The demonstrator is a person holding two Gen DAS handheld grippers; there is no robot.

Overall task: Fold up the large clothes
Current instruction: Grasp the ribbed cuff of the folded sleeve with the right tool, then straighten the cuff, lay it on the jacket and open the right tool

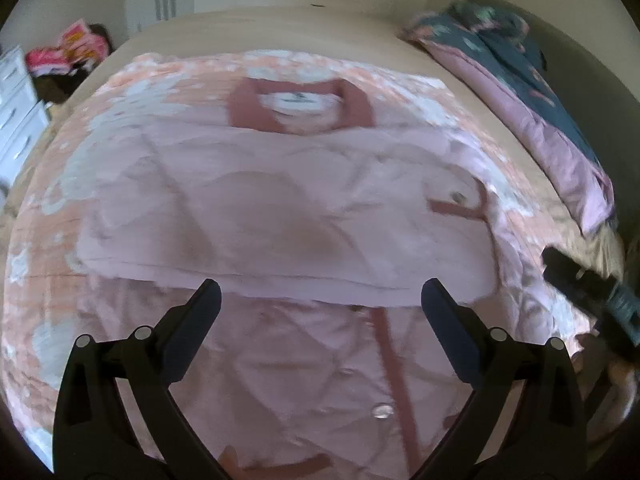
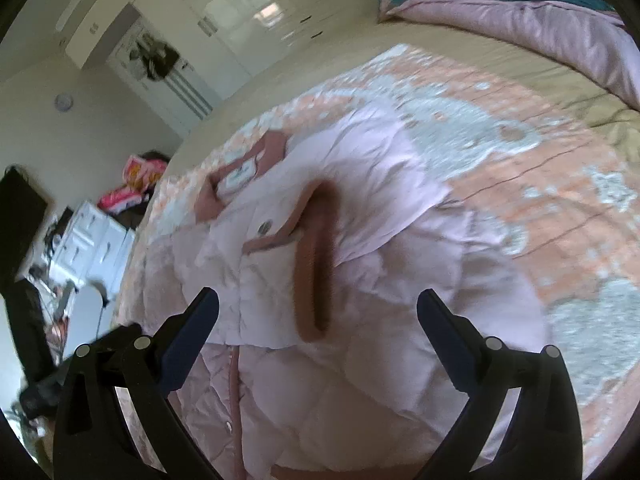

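Observation:
A pale pink padded coat [image 1: 280, 208] with dusty-red trim lies partly folded on an orange-and-white patterned blanket [image 1: 52, 248] on the bed. Its collar [image 1: 300, 106] points away from me, and one layer is folded over with its edge across the middle. My left gripper [image 1: 322, 300] hovers open above that folded edge with nothing between the fingers. In the right wrist view the same coat [image 2: 360, 240] shows a brown fur strip [image 2: 314, 256] and a snap button [image 2: 264, 227]. My right gripper [image 2: 318, 308] is open above the coat and holds nothing. The right gripper's black body [image 1: 588, 292] shows at the right edge.
A folded pink and dark teal quilt [image 1: 532, 92] lies at the bed's right side. A white drawer unit [image 1: 16, 116] stands left of the bed, with pink bags [image 1: 76, 46] behind it. White wardrobes [image 2: 248, 20] line the far wall. Beige sheet [image 2: 480, 68] surrounds the blanket.

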